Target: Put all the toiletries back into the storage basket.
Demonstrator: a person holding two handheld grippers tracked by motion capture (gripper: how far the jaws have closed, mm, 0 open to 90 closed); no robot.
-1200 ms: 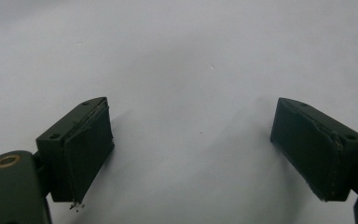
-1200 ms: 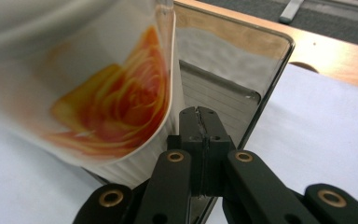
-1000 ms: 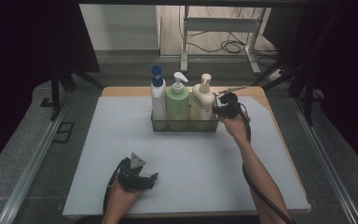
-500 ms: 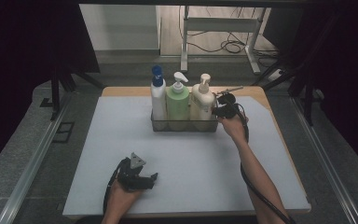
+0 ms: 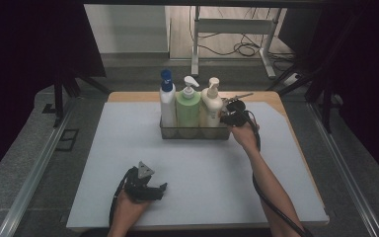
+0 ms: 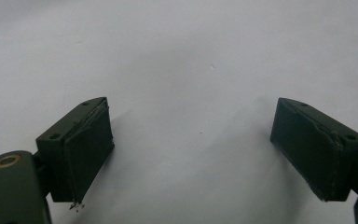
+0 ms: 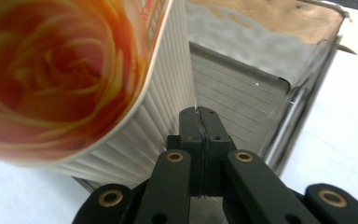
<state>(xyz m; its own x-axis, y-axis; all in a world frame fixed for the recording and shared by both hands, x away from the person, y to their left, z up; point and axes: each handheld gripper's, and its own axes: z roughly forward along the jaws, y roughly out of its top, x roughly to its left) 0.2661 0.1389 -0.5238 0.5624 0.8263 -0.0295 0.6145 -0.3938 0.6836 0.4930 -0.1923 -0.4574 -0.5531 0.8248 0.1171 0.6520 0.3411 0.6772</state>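
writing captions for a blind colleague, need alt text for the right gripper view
The right gripper has its two black jaws shut flat together, pointing into a clear plastic bin, close beside a white ribbed bottle with an orange rose label. The bin stands on a pale table surface.

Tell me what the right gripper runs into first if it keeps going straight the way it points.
Most likely the cream bottle: the right gripper, fingers shut, points at the gap between that bottle and the basket wall. Depth is unclear, so it could graze the wall instead.
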